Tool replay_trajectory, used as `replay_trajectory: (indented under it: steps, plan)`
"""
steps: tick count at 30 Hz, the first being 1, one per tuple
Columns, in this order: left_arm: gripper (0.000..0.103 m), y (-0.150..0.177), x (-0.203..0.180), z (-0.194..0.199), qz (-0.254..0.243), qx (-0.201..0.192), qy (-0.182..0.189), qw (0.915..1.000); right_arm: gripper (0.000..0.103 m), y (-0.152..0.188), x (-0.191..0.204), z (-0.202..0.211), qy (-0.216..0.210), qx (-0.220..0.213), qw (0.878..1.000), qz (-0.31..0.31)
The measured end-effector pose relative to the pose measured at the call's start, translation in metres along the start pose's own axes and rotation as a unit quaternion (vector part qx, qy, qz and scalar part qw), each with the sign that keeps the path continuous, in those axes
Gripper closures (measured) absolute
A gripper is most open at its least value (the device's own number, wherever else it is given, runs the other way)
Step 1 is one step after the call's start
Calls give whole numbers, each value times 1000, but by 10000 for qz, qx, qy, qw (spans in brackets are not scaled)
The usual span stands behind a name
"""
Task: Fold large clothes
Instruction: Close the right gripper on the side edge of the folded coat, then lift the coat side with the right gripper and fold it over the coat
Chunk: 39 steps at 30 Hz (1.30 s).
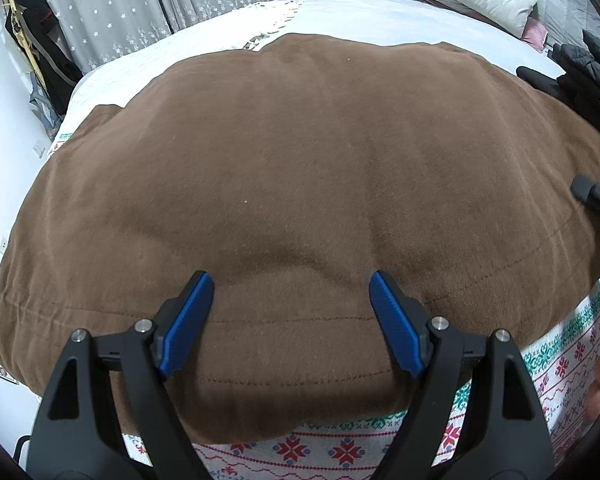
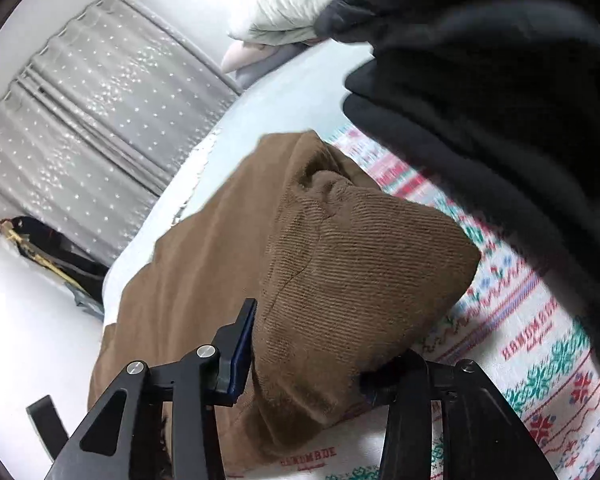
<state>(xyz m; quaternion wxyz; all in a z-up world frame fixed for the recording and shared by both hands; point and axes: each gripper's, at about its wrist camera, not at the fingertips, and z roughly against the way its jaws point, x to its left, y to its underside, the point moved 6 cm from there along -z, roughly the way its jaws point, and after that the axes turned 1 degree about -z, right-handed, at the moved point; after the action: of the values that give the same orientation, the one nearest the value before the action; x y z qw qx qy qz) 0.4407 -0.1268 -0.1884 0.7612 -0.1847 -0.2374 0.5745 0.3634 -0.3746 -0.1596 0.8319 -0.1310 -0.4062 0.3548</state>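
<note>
Bed (image 1: 340, 20), white-sheeted, beyond both pairs of fingers. Patterned blanket (image 1: 572, 352) spread beneath and to the right of the left fingers. Brown garment (image 1: 300, 168) flat on that blanket, hem lying between and ahead of the left fingers. Black clothing (image 2: 500, 80) above and right of the right fingers. Left gripper (image 1: 292, 308): fingers spread, gripping nothing. Right gripper (image 2: 312, 344): fingers pinching a raised fold of the garment.

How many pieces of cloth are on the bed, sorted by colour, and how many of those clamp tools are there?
Brown garment: 1
Black garment: 1
Patterned white cloth with red and green snowflakes: 1
Left tool, right tool: 2
Total: 5
</note>
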Motion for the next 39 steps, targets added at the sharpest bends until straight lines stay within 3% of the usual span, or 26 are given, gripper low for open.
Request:
replay_trajectory:
  steps: [2, 4, 10, 14, 30, 39]
  plan:
    - [21, 0, 1, 0, 2, 5, 18, 10000, 67, 2, -1, 0, 77, -97, 9998, 142]
    - [21, 0, 1, 0, -1, 7, 30, 10000, 77, 1, 19, 11, 242, -370, 9968, 660]
    - [22, 0, 3, 1, -2, -3, 74, 10000, 82, 11, 96, 52, 661, -1165, 9666, 2184]
    - [22, 1, 4, 2, 17, -46, 166, 9999, 82, 21, 116, 56, 969, -1368, 9498, 2643]
    - [22, -1, 30, 11, 253, -46, 580, 9980, 83, 37, 156, 66, 1144, -1825, 9226, 3201]
    - [22, 0, 99, 8, 1016, 118, 928, 9904, 84, 39, 184, 67, 1120, -1858, 9204, 3253]
